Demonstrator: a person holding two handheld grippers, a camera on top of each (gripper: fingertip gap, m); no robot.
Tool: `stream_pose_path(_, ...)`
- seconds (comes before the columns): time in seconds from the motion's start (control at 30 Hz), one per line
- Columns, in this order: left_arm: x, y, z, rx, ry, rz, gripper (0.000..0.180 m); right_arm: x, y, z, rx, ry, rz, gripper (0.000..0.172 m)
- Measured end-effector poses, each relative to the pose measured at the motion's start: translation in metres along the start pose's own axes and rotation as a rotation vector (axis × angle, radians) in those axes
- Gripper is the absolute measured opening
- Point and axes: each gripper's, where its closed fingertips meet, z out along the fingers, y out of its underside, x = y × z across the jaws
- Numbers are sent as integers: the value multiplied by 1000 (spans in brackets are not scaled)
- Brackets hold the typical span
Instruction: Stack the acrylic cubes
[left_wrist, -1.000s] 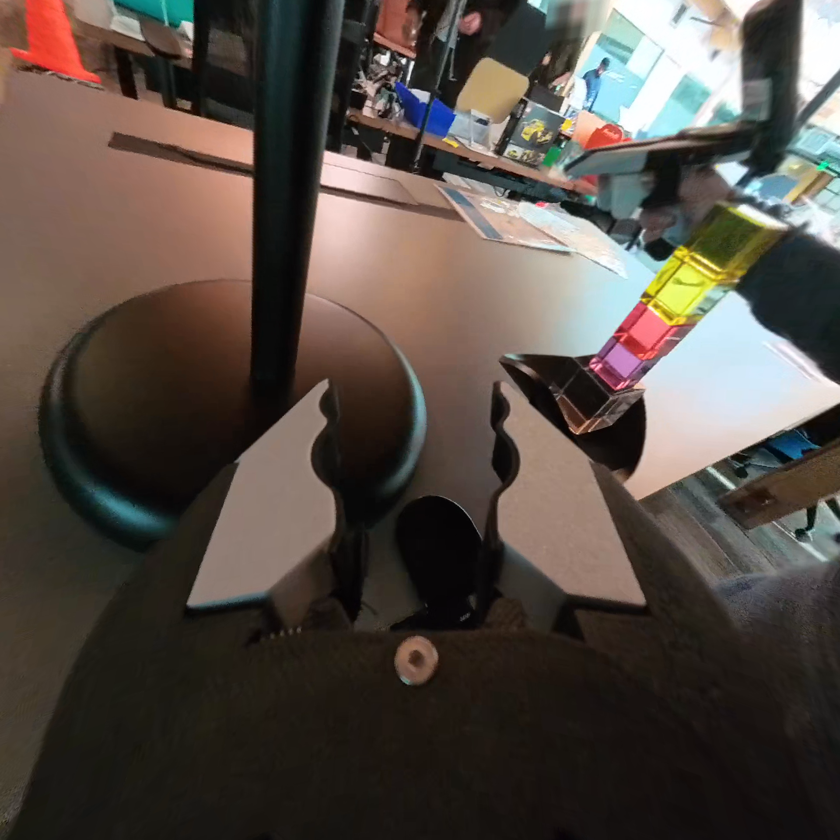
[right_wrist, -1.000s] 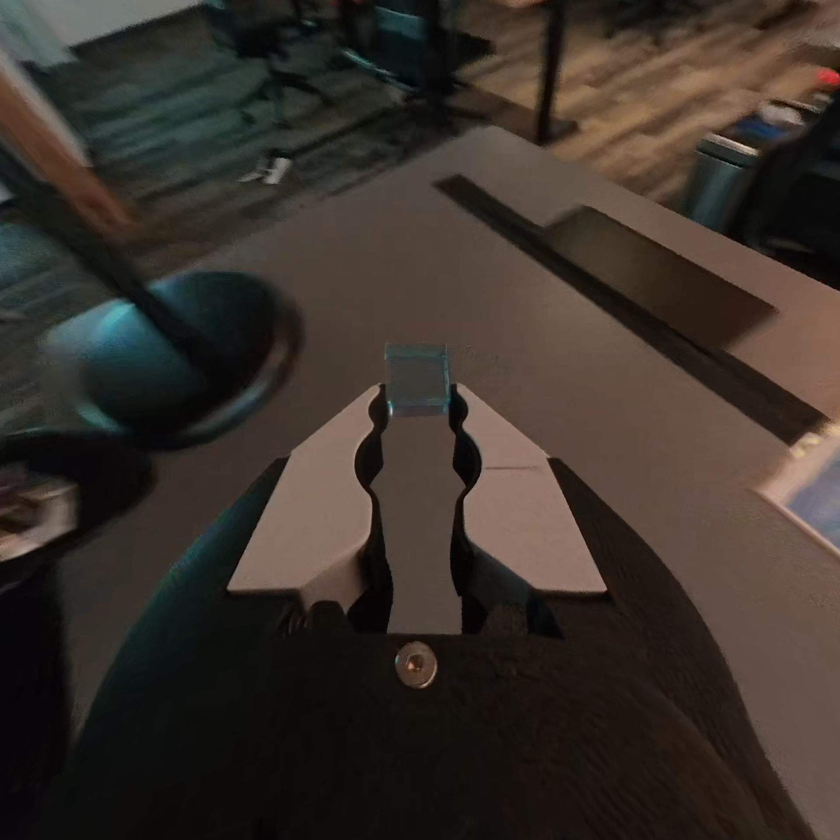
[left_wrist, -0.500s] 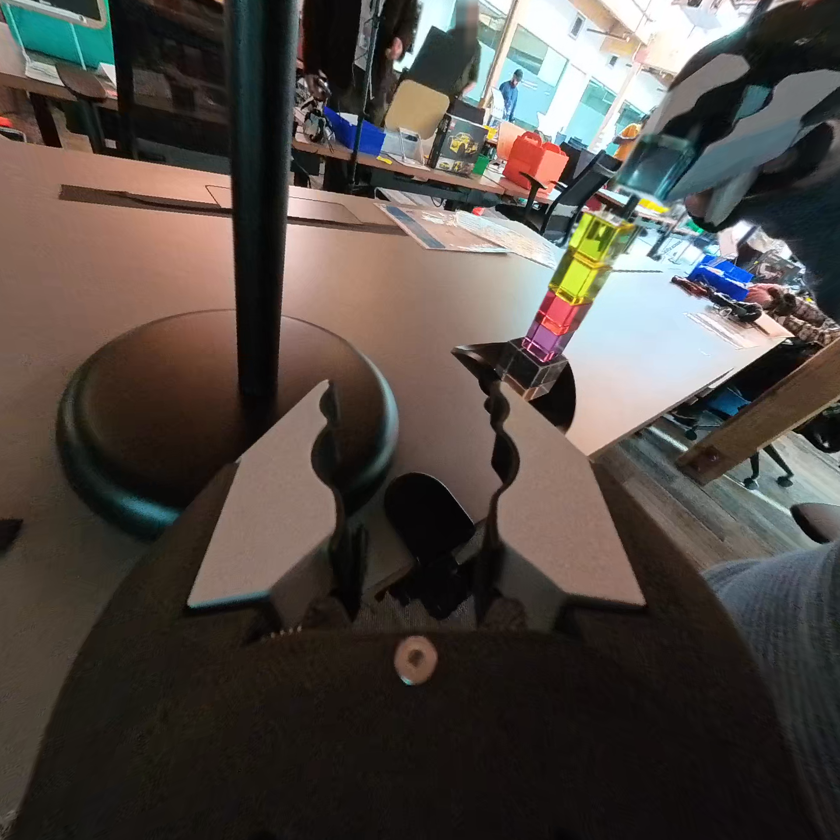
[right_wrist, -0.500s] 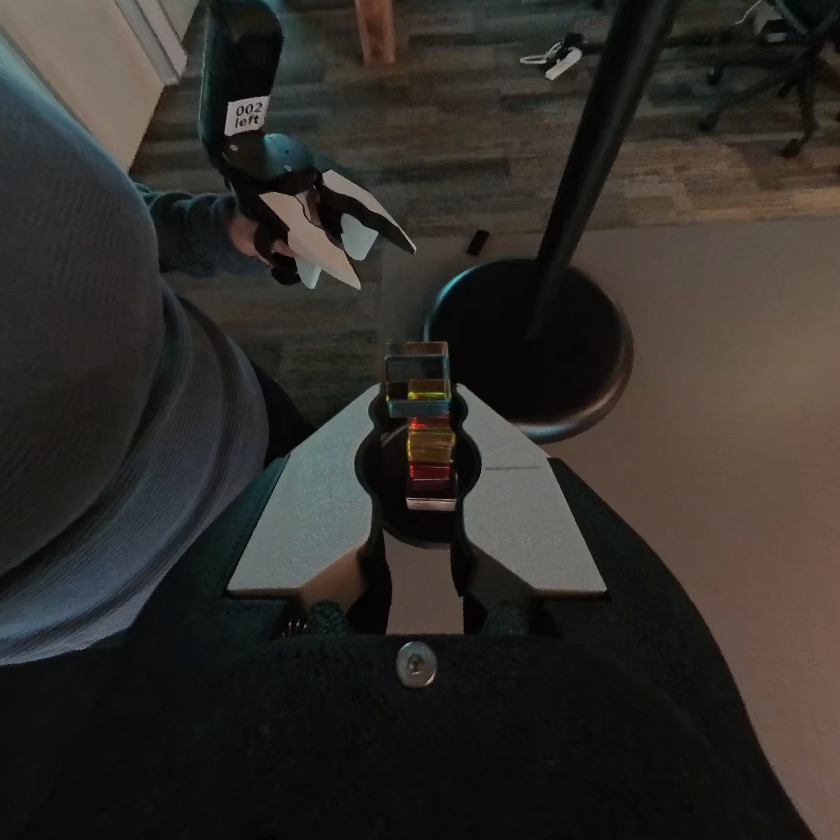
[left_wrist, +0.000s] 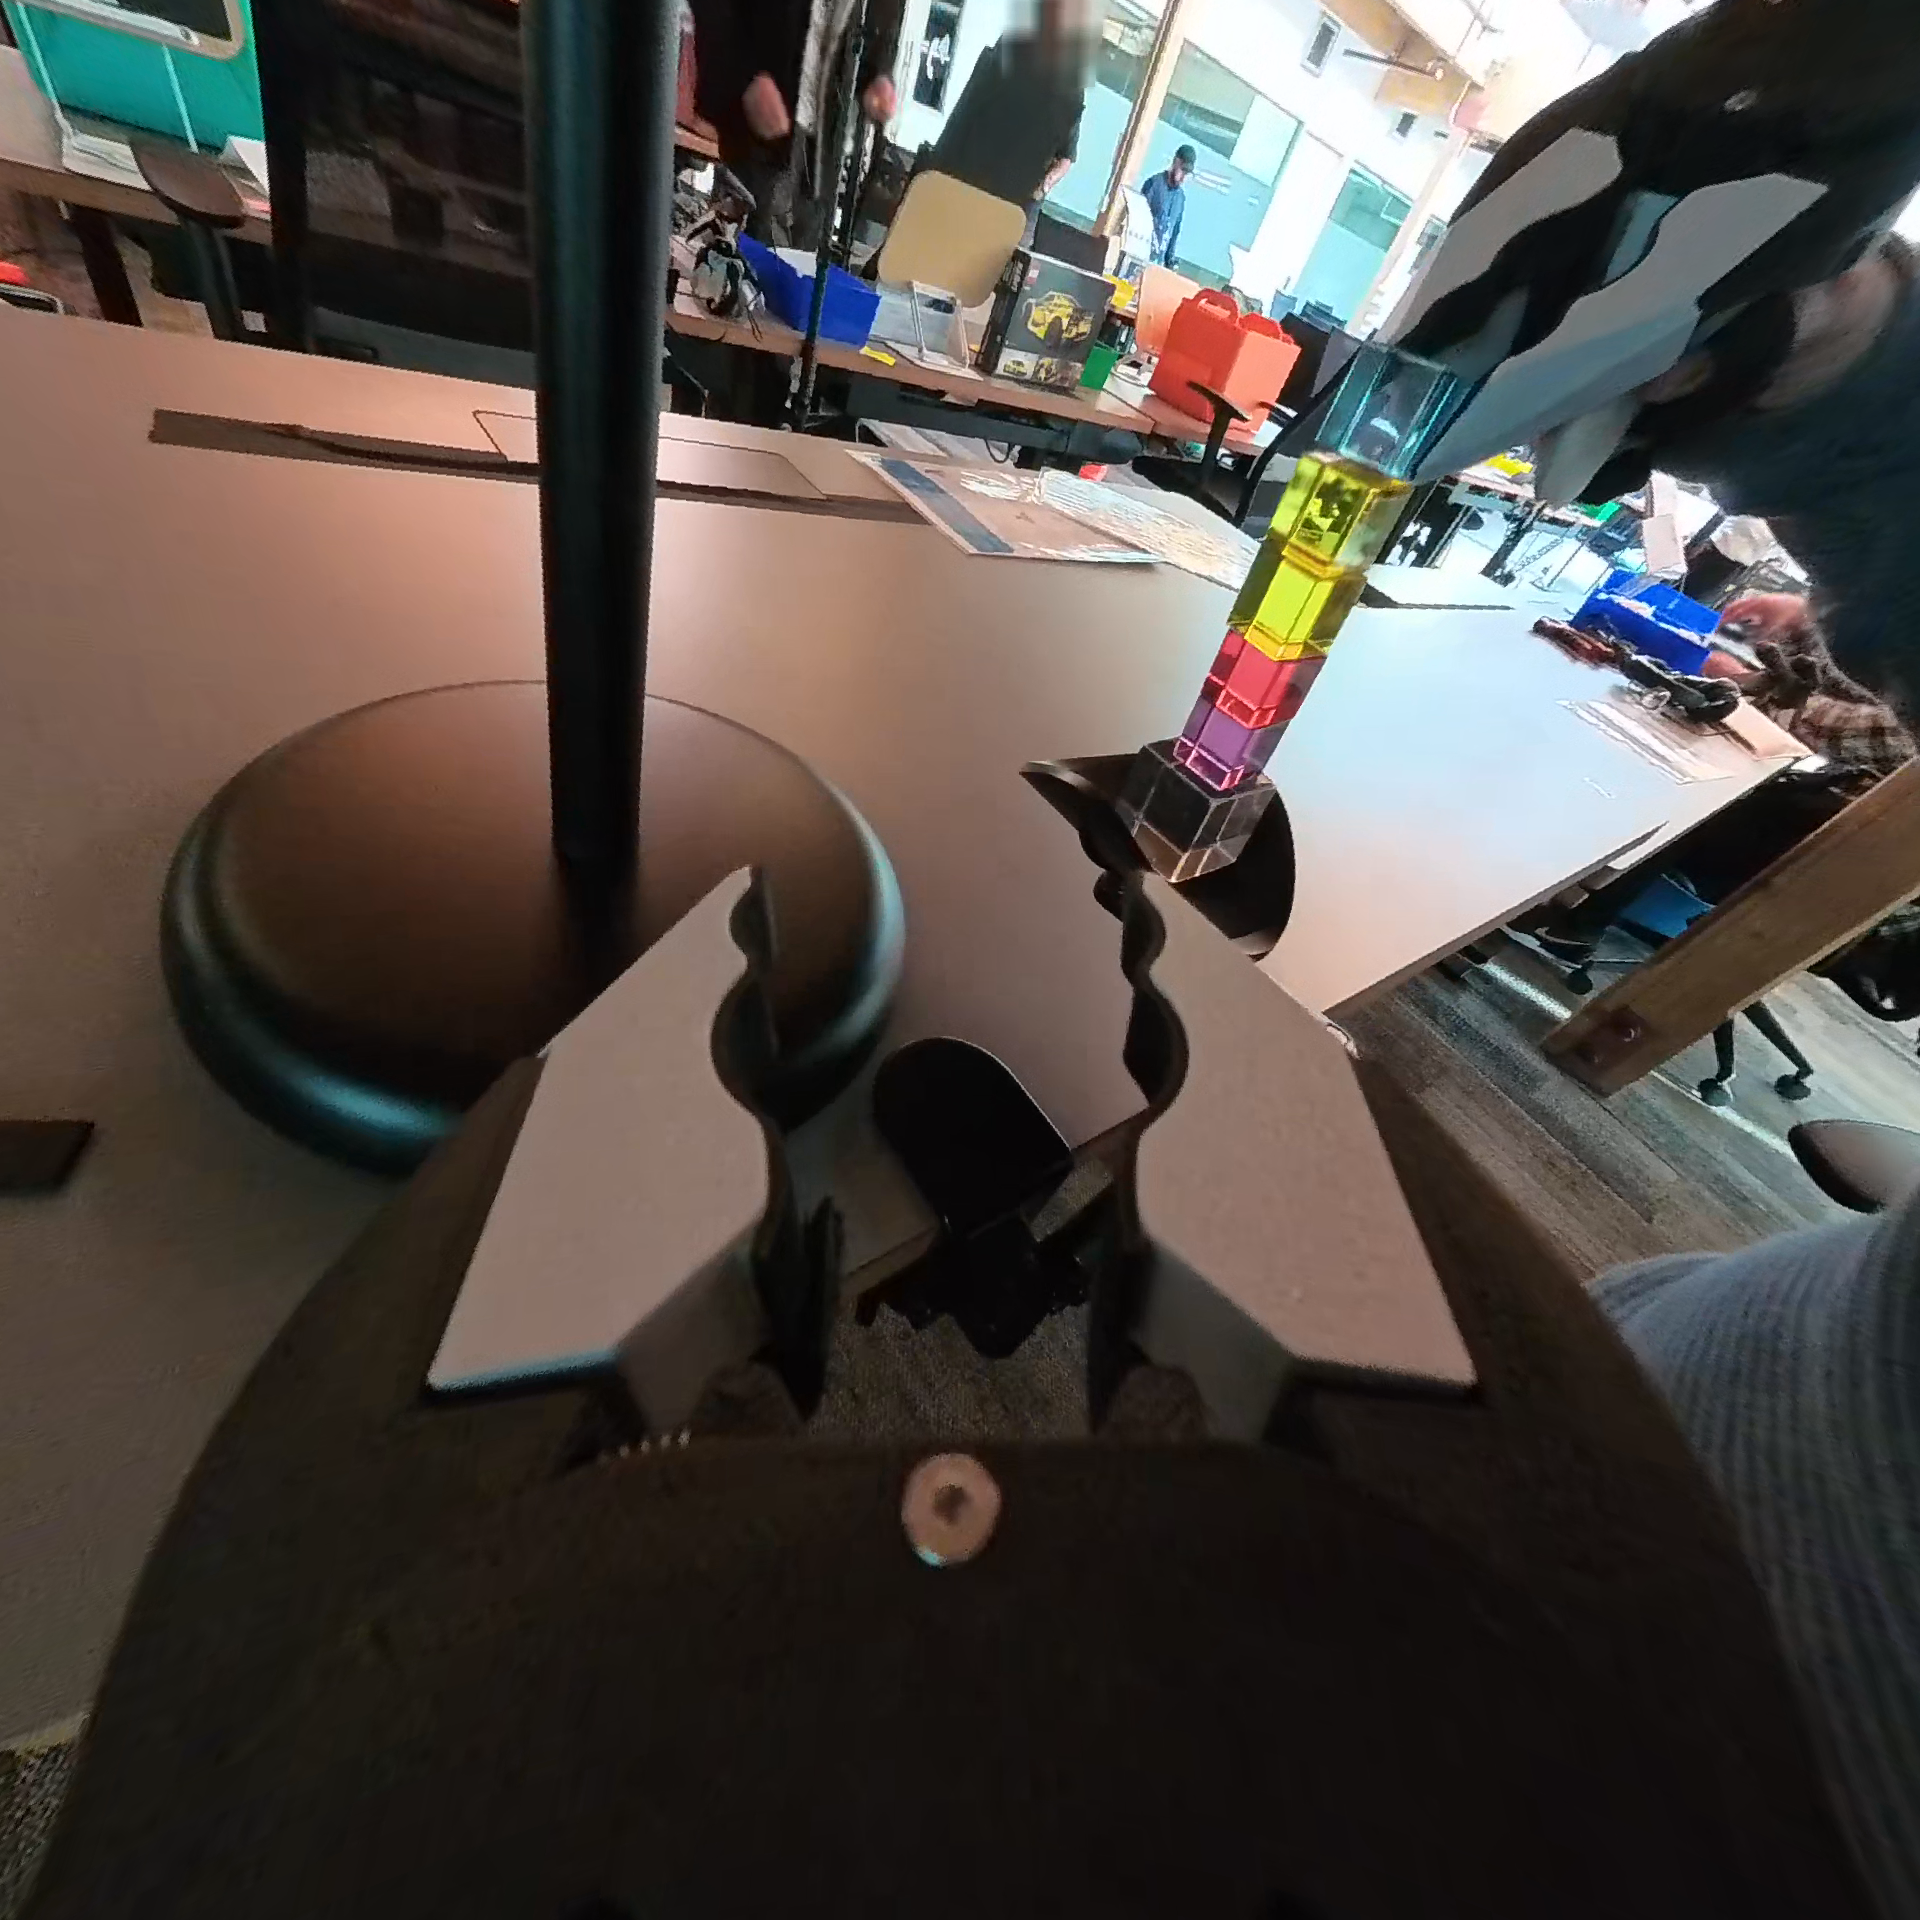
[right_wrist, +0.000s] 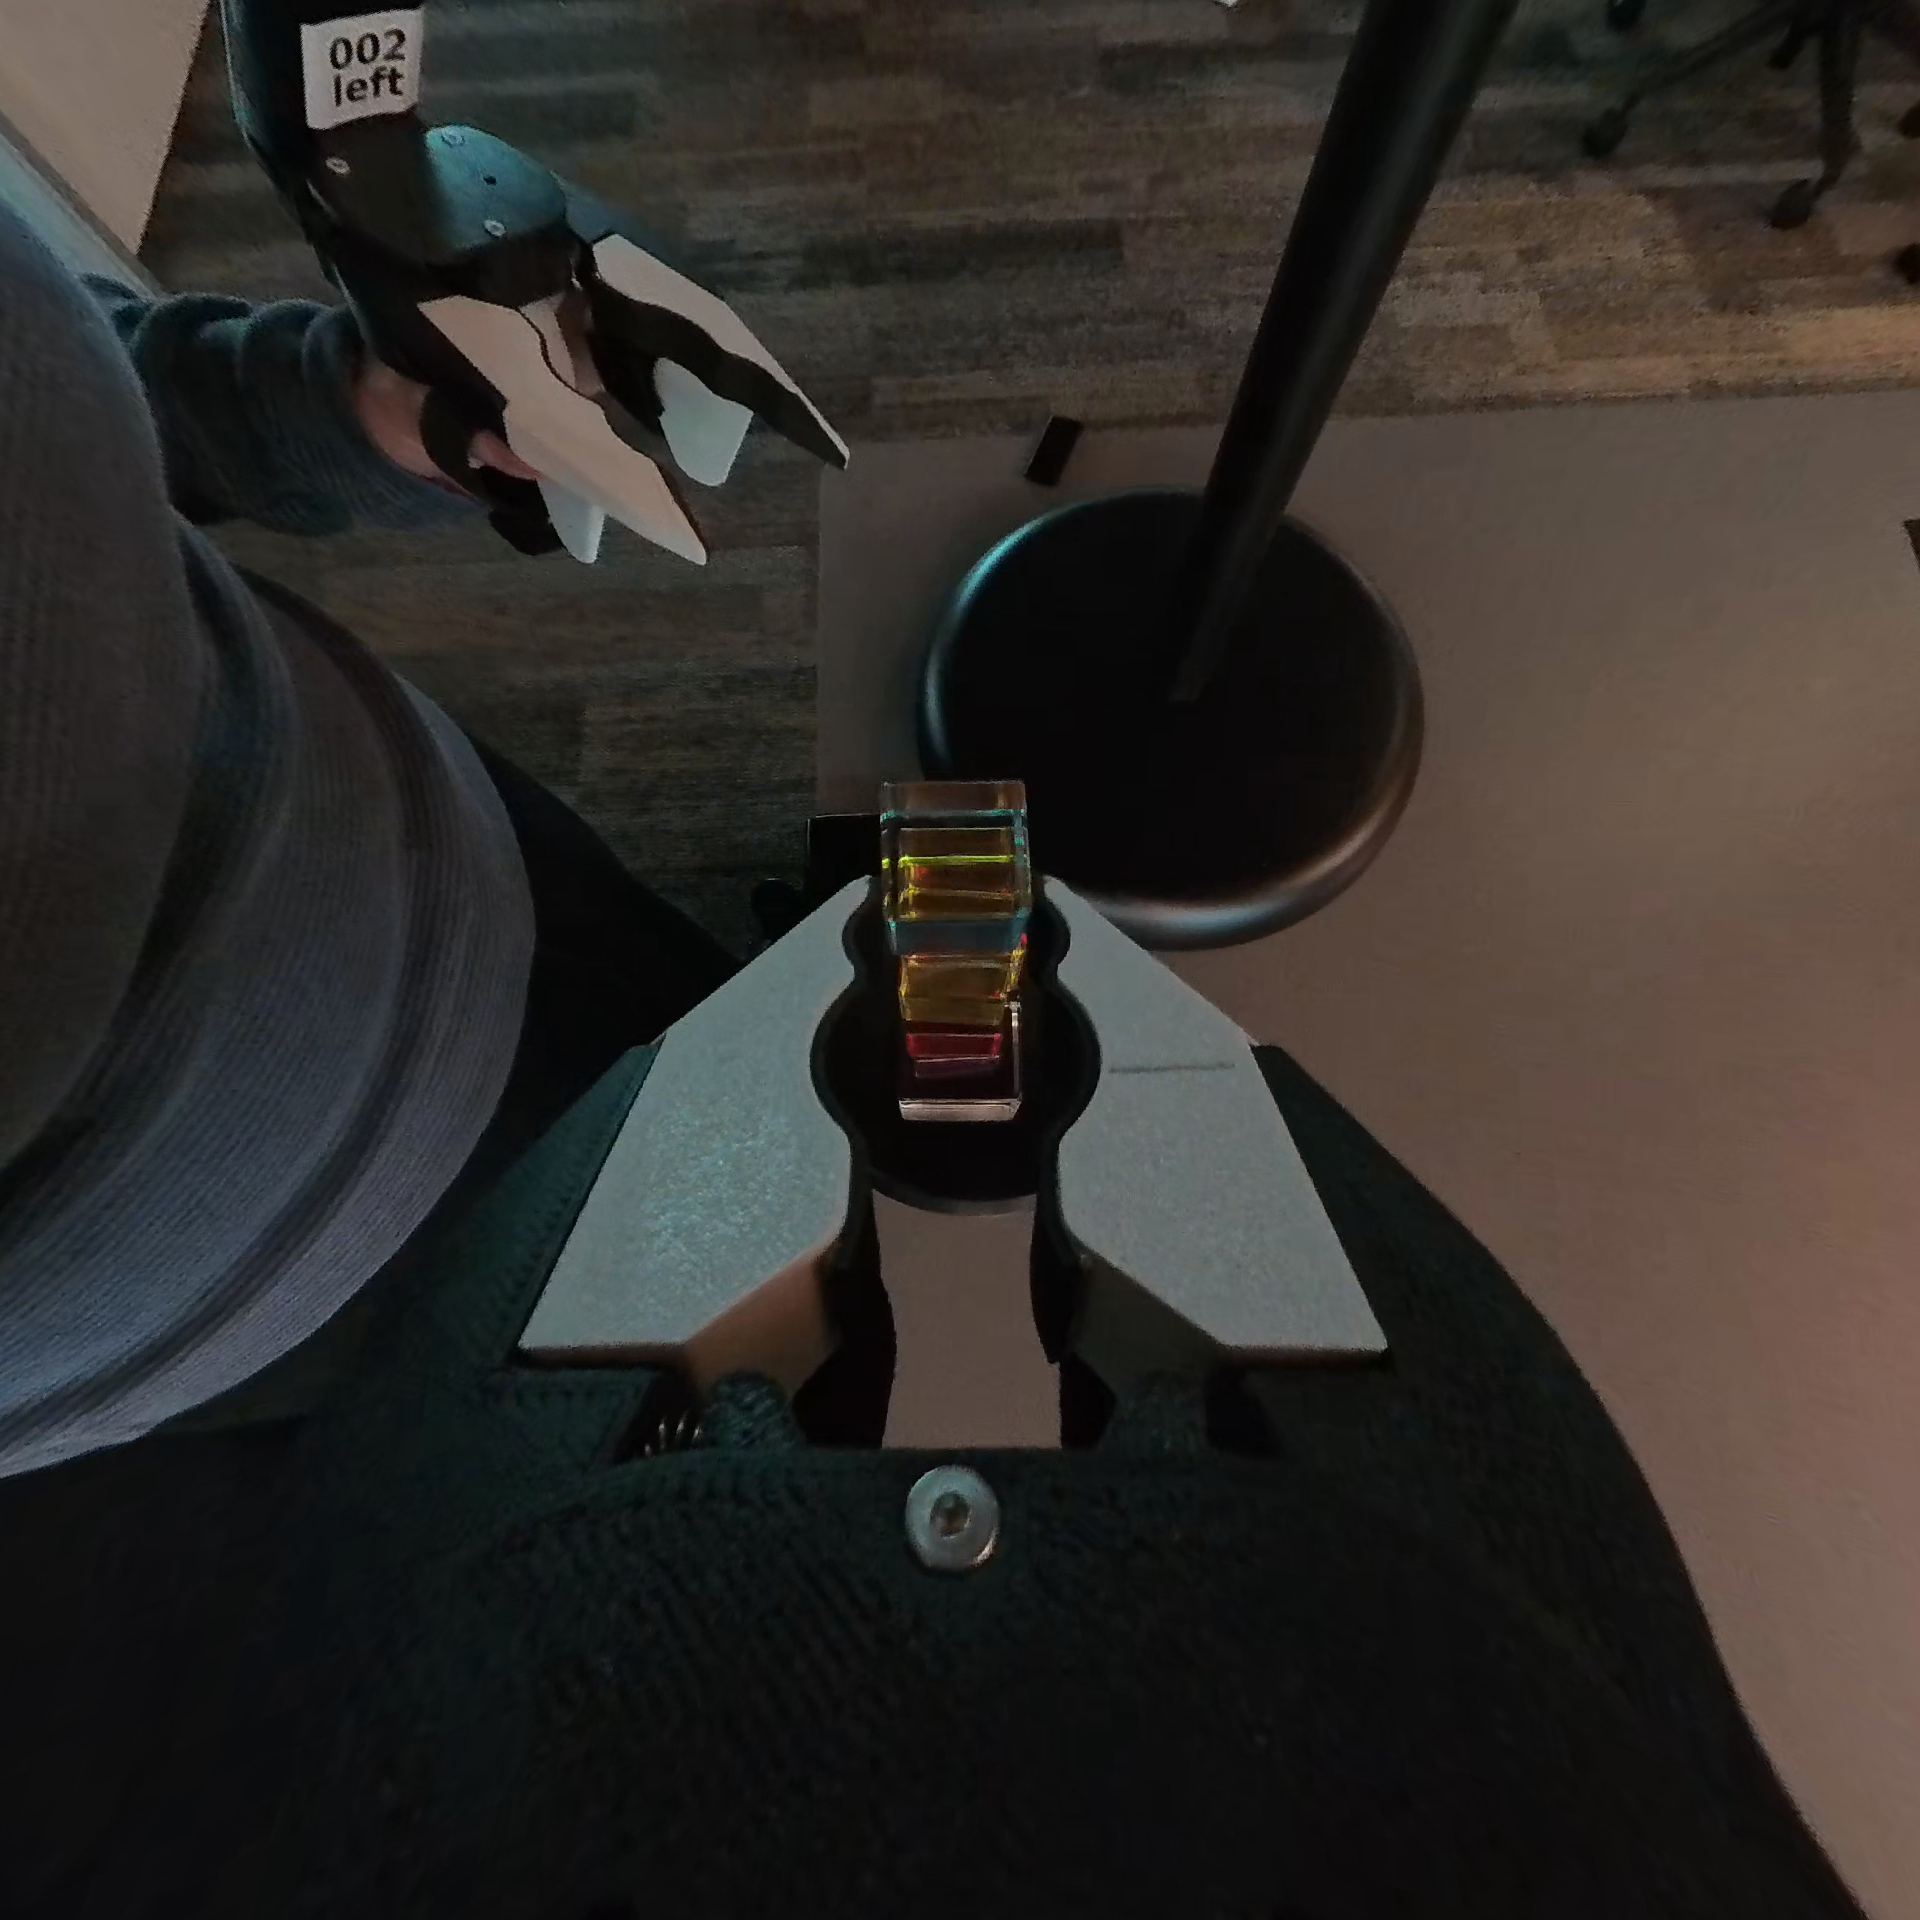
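A stack of see-through cubes (left_wrist: 1283, 644) stands on a black disc (left_wrist: 1262, 914) near the table's right edge: clear at the bottom, then purple, red and two yellow. My right gripper (left_wrist: 1455, 400) comes in from the upper right, shut on a pale blue see-through cube (left_wrist: 1392, 405) whose underside meets the top yellow cube. In the right wrist view, the right gripper (right_wrist: 953, 899) looks straight down the stack with the blue cube (right_wrist: 953, 831) between its fingertips. My left gripper (left_wrist: 935, 894) is open and empty, low by the table's near edge, left of the stack. It also shows in the right wrist view (right_wrist: 675, 457).
A black pole on a round black base (left_wrist: 436, 904) stands on the brown table (left_wrist: 312, 582) left of the stack, and also shows in the right wrist view (right_wrist: 1164, 727). Papers (left_wrist: 1039, 509) lie farther back. A black clamp (left_wrist: 977, 1132) sits at the near edge. The person's torso (right_wrist: 208, 831) is at left.
My right gripper has swung over the stack with the blue cube and lowered it onto the top yellow cube. My left gripper stays open and has barely moved.
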Motion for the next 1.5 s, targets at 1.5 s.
stream_pose_path(1.5, 28, 6, 24, -191, 144, 104, 58, -52, 110, 64, 99, 901, 308, 0)
